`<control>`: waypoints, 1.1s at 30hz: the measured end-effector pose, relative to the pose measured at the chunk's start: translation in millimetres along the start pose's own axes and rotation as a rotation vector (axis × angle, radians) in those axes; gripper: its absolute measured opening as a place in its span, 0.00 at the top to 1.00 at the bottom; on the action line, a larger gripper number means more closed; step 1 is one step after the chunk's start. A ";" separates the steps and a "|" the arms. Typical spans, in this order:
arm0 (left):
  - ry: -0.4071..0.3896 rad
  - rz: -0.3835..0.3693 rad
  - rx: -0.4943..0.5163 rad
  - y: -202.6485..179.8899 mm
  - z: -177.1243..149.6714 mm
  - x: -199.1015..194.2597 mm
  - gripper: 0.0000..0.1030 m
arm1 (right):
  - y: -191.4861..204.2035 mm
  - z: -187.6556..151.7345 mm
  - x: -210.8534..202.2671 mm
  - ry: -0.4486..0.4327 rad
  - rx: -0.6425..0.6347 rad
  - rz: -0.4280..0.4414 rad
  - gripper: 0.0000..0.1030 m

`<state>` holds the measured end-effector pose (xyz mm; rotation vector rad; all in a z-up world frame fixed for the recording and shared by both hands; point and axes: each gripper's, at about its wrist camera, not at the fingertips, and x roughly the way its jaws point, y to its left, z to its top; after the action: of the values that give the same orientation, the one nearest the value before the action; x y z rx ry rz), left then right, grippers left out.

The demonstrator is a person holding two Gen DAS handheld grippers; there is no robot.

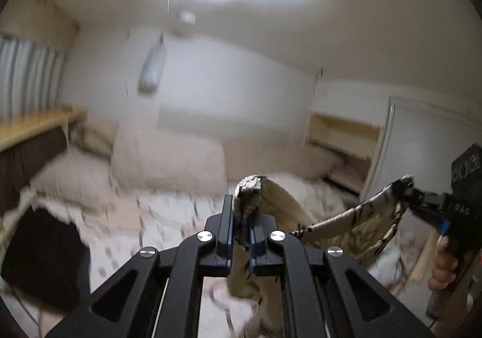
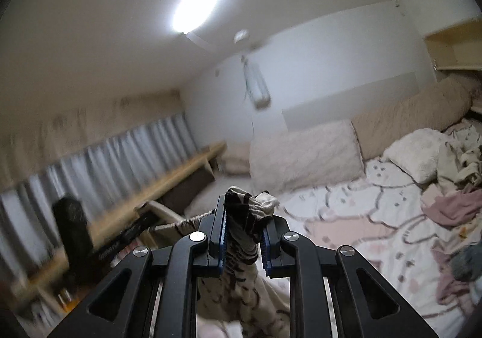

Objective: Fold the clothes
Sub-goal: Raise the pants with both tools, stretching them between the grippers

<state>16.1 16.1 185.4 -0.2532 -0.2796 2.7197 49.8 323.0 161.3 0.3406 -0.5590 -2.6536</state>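
A beige garment with a dark tiger-stripe pattern (image 1: 355, 226) hangs in the air between my two grippers, above the bed. My left gripper (image 1: 242, 217) is shut on one bunched corner of it, which pokes out above the fingertips. My right gripper (image 2: 244, 217) is shut on the other bunched corner (image 2: 250, 205); it also shows in the left wrist view (image 1: 421, 196) at the right, held by a hand. The cloth sags between the two holds and hangs down below each gripper. The left gripper shows blurred in the right wrist view (image 2: 132, 229).
The bed (image 2: 361, 217) has a white patterned cover, with large cream pillows (image 2: 304, 154) at the wall. A pile of loose clothes (image 2: 452, 196) lies at the right side of the bed. A black garment (image 1: 45, 250) lies at the left. A wooden shelf (image 2: 168, 181) runs under the curtains.
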 end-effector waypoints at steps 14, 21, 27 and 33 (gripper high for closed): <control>-0.110 0.124 0.024 -4.9 22.4 -27.9 0.92 | 38.5 6.7 -3.1 -0.075 -0.010 -0.056 0.83; -0.225 0.173 0.115 -24.2 27.4 -57.6 0.89 | 90.5 4.7 -37.6 -0.214 -0.262 -0.195 0.83; -0.105 0.167 0.065 3.2 21.7 -27.3 0.90 | 75.7 5.8 -20.4 -0.132 -0.184 -0.172 0.83; 0.137 0.219 -0.010 53.7 -4.1 72.9 0.90 | 29.7 -3.2 67.6 0.105 -0.142 -0.262 0.83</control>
<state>-68.6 -2.5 159.1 -0.4980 -0.2387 2.8982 0.8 267.6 161.0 0.5401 -0.3085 -2.8847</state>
